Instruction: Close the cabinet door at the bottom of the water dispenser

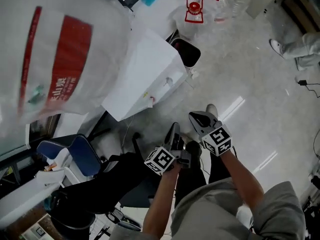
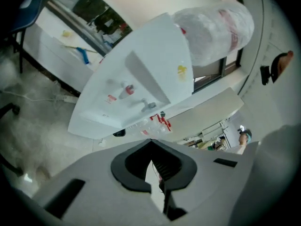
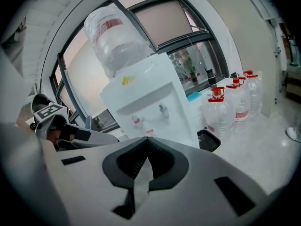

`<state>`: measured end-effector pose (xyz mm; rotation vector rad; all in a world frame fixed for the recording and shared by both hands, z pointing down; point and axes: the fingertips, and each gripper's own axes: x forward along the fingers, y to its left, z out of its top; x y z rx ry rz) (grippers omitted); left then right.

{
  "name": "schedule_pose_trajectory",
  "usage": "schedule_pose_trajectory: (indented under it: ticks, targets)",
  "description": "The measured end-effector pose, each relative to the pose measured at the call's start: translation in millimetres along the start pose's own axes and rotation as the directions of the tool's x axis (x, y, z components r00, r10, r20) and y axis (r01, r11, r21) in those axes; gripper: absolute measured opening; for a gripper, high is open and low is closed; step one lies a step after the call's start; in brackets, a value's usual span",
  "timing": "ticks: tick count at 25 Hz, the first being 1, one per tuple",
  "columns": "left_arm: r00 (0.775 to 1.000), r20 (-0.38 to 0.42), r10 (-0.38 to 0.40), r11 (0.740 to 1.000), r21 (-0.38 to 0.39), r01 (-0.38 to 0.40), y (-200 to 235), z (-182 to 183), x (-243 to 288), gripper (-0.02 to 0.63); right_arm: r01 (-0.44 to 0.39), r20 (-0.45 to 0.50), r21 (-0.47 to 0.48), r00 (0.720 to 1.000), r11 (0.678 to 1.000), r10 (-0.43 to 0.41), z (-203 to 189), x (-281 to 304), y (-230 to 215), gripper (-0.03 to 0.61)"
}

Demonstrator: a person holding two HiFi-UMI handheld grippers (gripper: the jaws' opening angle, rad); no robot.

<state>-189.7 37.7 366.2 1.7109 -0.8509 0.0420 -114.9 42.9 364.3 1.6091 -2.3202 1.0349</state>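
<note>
Head view, far left: large clear water bottle (image 1: 55,59) with red label, upended on top of white water dispenser (image 1: 145,74). Low left: blue chair (image 1: 80,154), near a white desk edge. Centre-left: dispenser seen from above, taps (image 1: 167,81) on its front face; black bin (image 1: 186,51) just beside it on pale floor (image 1: 260,114). Cabinet door at the dispenser's foot, out of sight here beneath the body's upper part.

Centre: left gripper (image 1: 174,129) and right gripper (image 1: 196,118), side by side above the floor, both aimed toward the dispenser and well apart from it. Left gripper's jaws brought together, nothing between them. Right gripper's jaws likewise met at the tips, empty.

Top centre to right: clear bottles with red caps (image 1: 194,9), standing in a group on the floor. Far right: white shoe (image 1: 276,46) of another person.

Right gripper view: dispenser ahead, bottle above, taps in a recess, lower front (image 3: 178,124) a plain white face with its bottom hidden behind the gripper's own body; door open or shut not discernible. Left gripper view: same dispenser, tilted across the frame, foot again unclear
</note>
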Motion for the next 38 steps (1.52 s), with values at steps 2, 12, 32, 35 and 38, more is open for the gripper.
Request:
schedule_pose_trajectory:
  ticks: [2,12,32,35,38]
  targets:
    - [1.0,-0.016,-0.01,0.996,0.085,0.011,-29,8,-7,0.006,-0.014,0.015,0.018,1.0,1.0,0.014,24,-16,12,0.009]
    - [0.999,-0.027,-0.027,0.824,0.565,0.038,-147,41,-35,0.006,-0.057,0.099,0.091,0.994,0.994,0.048,119,-76,40,0.009]
    - [0.986,-0.056,-0.154,0.559,0.818,0.134,-219,56,-72,0.006,-0.084,0.273,0.019,0.959,0.996,0.075,180,-124,93,0.009]
    - [0.983,-0.062,-0.174,0.564,0.812,0.151,-227,65,-74,0.006,-0.07,0.271,0.028,0.961,0.997,0.06,190,-126,95,0.009]
    - [0.98,-0.056,-0.191,0.566,0.809,0.156,-234,87,-78,0.006,-0.069,0.276,0.039,0.96,0.997,0.055,204,-118,102,0.009]
